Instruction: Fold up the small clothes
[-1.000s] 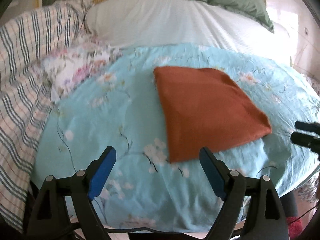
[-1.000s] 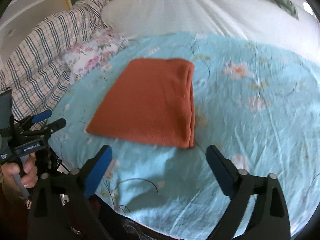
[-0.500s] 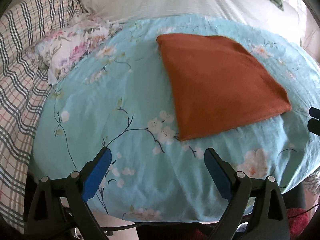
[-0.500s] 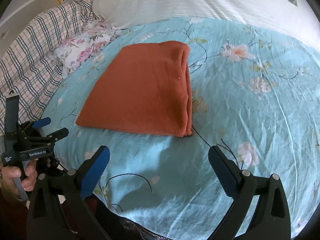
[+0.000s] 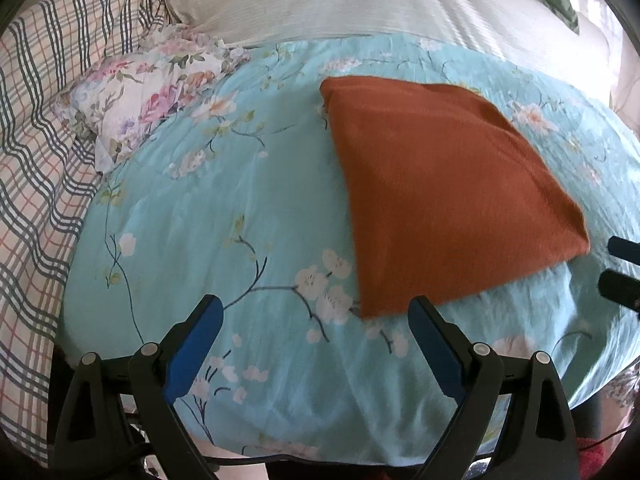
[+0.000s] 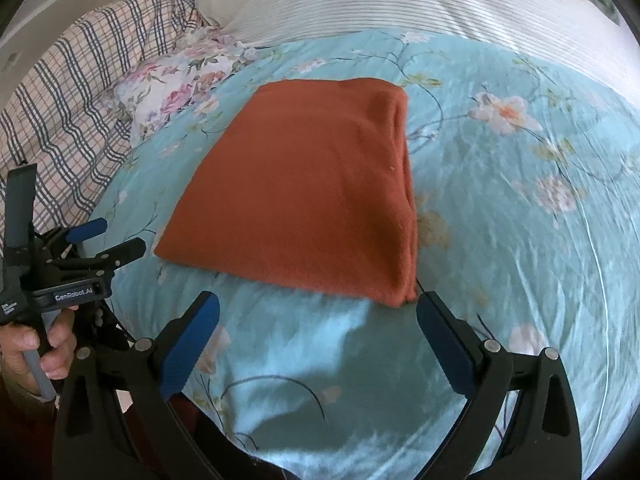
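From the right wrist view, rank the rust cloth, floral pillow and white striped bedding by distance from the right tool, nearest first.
1. Rust cloth: just ahead of the right tool, folded flat.
2. Floral pillow: farther back, left.
3. White striped bedding: farthest, across the top.
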`<move>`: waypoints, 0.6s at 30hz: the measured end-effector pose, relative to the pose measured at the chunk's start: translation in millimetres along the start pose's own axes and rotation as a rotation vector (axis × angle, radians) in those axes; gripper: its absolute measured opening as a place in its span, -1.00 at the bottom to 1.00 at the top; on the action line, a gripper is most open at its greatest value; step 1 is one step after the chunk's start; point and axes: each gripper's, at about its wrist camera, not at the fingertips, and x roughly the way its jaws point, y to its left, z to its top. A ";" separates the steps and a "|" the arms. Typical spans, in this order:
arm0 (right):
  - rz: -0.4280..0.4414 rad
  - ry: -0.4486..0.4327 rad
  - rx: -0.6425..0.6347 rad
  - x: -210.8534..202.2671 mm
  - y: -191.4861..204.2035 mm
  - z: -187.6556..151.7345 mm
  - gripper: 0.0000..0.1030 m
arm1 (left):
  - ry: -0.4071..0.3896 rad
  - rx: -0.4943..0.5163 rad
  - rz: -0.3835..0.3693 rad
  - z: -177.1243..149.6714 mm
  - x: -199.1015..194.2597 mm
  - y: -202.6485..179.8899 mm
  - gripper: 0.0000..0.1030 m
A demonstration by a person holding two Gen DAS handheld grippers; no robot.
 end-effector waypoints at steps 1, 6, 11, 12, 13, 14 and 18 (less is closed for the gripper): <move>0.001 0.000 -0.003 1.5 1.4 1.8 0.92 | -0.001 -0.002 -0.002 1.5 -0.1 -0.2 0.83; 0.015 0.000 -0.015 8.5 5.6 12.0 0.92 | -0.007 -0.008 -0.009 6.4 -1.0 -1.4 0.83; 0.025 0.007 -0.023 13.9 6.8 16.6 0.92 | -0.005 -0.004 -0.004 7.7 0.6 -2.8 0.83; 0.026 0.008 -0.023 14.7 7.0 17.3 0.92 | -0.005 -0.004 -0.006 7.9 0.8 -2.7 0.83; 0.027 0.009 -0.023 15.3 6.7 18.3 0.92 | -0.005 -0.005 -0.006 7.5 0.5 -2.8 0.83; 0.025 0.007 -0.021 15.3 8.0 17.8 0.92 | -0.004 -0.007 -0.007 7.8 0.9 -3.3 0.83; 0.026 0.006 -0.018 17.6 4.6 23.1 0.92 | -0.002 -0.006 -0.008 10.3 2.5 -4.4 0.83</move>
